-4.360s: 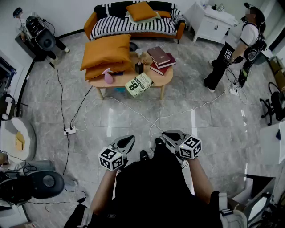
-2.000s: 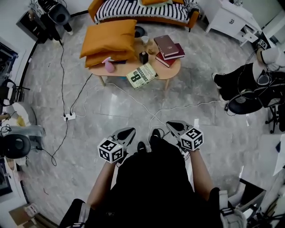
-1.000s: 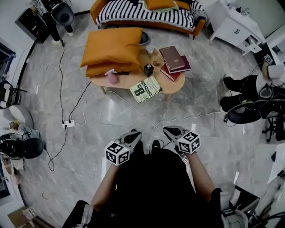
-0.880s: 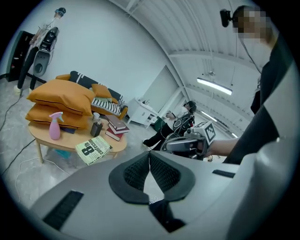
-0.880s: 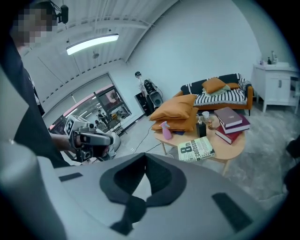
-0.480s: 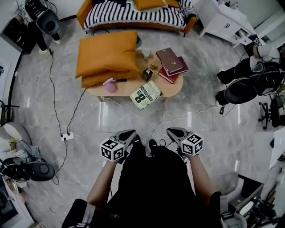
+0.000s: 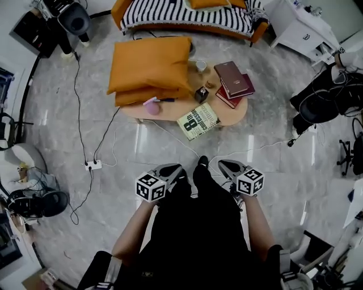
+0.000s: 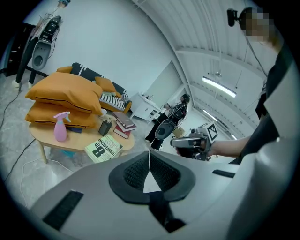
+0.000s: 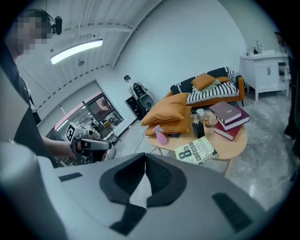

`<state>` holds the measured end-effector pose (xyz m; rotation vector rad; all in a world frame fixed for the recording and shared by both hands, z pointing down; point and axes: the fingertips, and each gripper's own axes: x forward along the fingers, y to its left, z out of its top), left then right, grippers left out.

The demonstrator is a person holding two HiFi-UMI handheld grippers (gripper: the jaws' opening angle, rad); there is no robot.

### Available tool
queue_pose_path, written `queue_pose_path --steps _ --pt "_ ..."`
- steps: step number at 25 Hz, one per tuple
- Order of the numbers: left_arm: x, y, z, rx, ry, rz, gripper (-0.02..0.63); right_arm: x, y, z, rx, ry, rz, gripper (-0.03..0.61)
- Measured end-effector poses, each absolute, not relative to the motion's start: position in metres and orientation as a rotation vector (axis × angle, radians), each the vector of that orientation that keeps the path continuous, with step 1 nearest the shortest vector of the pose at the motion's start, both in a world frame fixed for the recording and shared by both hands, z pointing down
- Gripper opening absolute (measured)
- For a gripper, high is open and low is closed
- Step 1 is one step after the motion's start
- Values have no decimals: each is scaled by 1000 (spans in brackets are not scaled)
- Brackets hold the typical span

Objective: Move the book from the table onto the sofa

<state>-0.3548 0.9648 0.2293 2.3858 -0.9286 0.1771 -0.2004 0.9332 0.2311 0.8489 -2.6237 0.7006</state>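
A white power strip [image 7: 91, 165] lies on the grey floor at the left of the head view, with cables trailing from it. To its right, in the upper middle of the frame, a low wooden table [image 7: 229, 115] carries two stacked orange cushions [image 7: 150, 65] on its left half. A pink spray bottle [image 7: 152, 107] stands just below them. Behind the table, along the top edge, runs the orange sofa [image 7: 170, 17] under a black-and-white striped cover.

At lower centre a person in black holds both tools out in front, well short of the table. The left gripper [image 7: 172, 169] has its jaws pressed together with nothing between them.

A paperback with a large 8 on its cover [image 7: 198, 120] lies at the table's near edge, one corner seemingly hanging over. A small black bottle [image 7: 200, 94] stands just above it. Two dark red books [image 7: 236, 84] sit stacked at the table's right end. No book is on the sofa.

The right gripper [image 7: 227, 166] is likewise fully closed and empty. A white cabinet [image 7: 295, 28] fills the upper right corner, and a second person [image 7: 317, 102] in dark clothes is at the right edge.
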Motion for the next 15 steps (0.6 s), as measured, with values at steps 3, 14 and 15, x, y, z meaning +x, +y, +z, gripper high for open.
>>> queue_pose_path --steps 3,14,15 --pt "-356 960 232 2359 -947 209 12 -198 915 235 841 -2637 742 9" --pt "-340 908 282 2207 -1089 450 12 -173 863 308 636 -2588 1006 9" --pt "-333 904 282 2209 -1078 473 12 -169 861 314 620 -2573 1020 9"
